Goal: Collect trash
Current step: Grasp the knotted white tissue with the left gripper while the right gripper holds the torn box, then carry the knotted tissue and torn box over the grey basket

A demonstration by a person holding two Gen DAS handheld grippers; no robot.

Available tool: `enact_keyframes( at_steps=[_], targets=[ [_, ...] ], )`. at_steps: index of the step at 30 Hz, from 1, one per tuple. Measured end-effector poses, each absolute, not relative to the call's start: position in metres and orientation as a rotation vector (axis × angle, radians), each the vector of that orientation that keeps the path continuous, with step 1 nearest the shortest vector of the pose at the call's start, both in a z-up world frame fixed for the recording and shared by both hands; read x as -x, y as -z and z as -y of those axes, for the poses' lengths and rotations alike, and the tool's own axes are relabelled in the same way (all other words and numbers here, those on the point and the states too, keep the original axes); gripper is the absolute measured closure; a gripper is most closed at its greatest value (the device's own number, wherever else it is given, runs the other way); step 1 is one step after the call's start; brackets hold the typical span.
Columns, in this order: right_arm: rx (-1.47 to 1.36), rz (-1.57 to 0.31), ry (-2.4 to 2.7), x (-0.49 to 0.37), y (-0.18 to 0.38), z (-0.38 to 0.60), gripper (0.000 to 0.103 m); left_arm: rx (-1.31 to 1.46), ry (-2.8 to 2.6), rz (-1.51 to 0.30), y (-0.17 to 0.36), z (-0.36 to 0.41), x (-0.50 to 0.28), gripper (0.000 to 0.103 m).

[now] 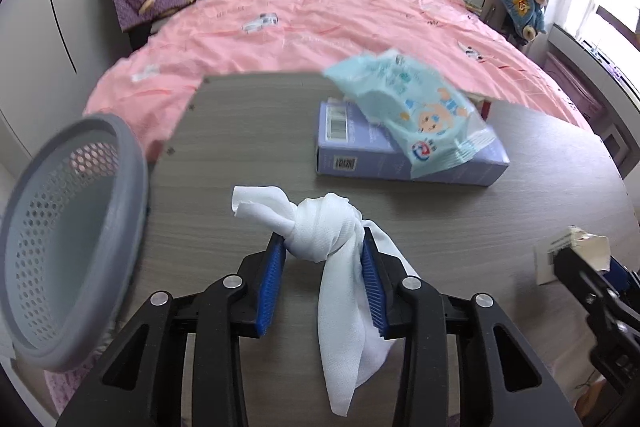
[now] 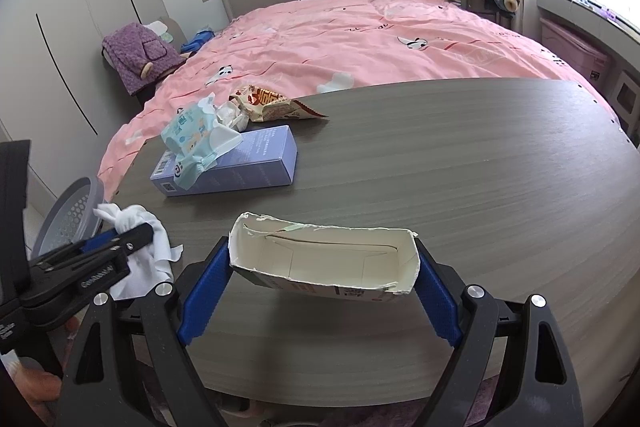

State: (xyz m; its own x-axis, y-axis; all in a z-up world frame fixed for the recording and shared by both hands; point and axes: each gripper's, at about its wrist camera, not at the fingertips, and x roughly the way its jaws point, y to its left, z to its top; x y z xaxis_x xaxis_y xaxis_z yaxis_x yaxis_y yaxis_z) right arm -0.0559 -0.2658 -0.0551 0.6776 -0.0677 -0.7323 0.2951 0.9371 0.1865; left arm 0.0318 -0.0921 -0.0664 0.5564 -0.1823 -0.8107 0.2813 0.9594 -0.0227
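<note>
Trash sits on a grey wooden table at the foot of a bed with a pink blanket. One piece is a white wipe tied in a knot. The left gripper squeezes that knot between its blue pads, and the loose end of the wipe hangs down between the fingers. A grey basket with little holes stands just to the left of it, at the table's edge. The right gripper is stretched wide and clamps a torn white carton by its two ends, with the open top facing up. Farther back on the table lies a purple box, and a light blue pack of wipes rests on top of it (a cartoon baby is printed on the pack). Behind them lies a red and white snack bag, near the far edge of the table.
</note>
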Motion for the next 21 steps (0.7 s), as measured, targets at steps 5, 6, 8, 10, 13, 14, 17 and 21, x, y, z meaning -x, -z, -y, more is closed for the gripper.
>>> enact_keyframes(
  at_steps=[5, 6, 8, 10, 13, 14, 17, 21],
  targets=[
    [-0.275, -0.794, 0.188, 0.052, 0.047, 0.252, 0.019, -0.131, 0.261, -0.863, 0.042, 0.078, -0.018, 0.067],
    [-0.269, -0.790, 0.181, 0.051, 0.044, 0.249, 0.019, -0.128, 0.258, -0.855, 0.038, 0.075, -0.016, 0.067],
    [-0.255, -0.783, 0.168, 0.048, 0.040, 0.240, 0.019, -0.119, 0.243, -0.842, 0.031, 0.065, -0.015, 0.067],
    [-0.240, -0.775, 0.156, 0.044, 0.034, 0.232, 0.019, -0.104, 0.230, -0.837, 0.026, 0.055, -0.016, 0.067],
    [-0.216, -0.755, 0.124, 0.034, 0.023, 0.215, 0.019, -0.094, 0.202, -0.821, 0.018, 0.036, -0.019, 0.067],
    [-0.208, -0.748, 0.114, 0.031, 0.019, 0.209, 0.019, -0.091, 0.188, -0.812, 0.015, 0.028, -0.020, 0.067],
    [-0.191, -0.734, 0.080, 0.022, 0.011, 0.192, 0.019, -0.080, 0.159, -0.791, 0.009, 0.008, -0.023, 0.067],
    [-0.163, -0.715, 0.019, 0.005, 0.002, 0.163, 0.019, -0.052, 0.118, -0.776, 0.003, -0.021, -0.029, 0.067]
  ],
)
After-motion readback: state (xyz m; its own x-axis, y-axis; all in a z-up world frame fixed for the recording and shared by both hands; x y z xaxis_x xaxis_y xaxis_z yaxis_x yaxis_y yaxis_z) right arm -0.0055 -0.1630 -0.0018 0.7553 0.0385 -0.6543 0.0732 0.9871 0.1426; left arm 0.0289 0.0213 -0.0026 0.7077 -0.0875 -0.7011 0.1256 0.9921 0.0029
